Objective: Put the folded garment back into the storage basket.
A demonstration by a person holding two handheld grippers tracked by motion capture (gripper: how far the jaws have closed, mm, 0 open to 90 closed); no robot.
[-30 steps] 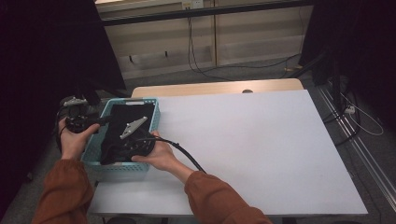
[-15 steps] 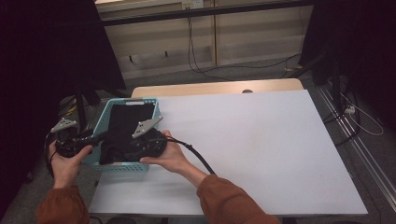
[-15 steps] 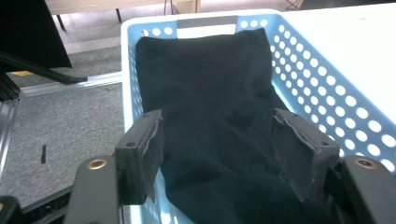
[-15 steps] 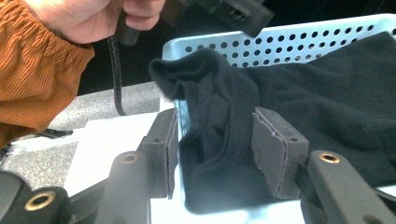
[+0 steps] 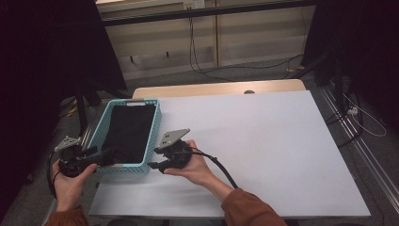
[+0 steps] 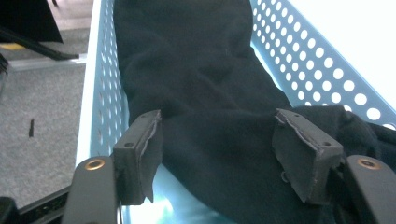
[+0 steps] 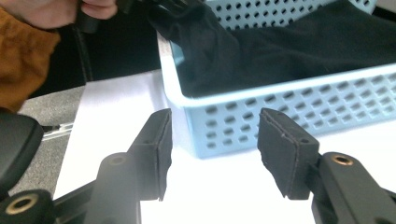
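I'm seeing the black cloth lying in the blue basket at the table's left edge. My left gripper is holding its jaws apart over the cloth. My right gripper, jaws just opening, empty, is facing the basket's wall.

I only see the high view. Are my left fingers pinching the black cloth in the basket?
Observer: No. The left gripper has just closed a little, but its fingers stand apart, black cloth lying loose between them.
Operator: And my right one?
Observer: The right gripper has just been opening; its fingers hold nothing and face the blue basket's near wall.
Operator: Is cloth spilling out?
Observer: It bunches high at the corner by your left hand.
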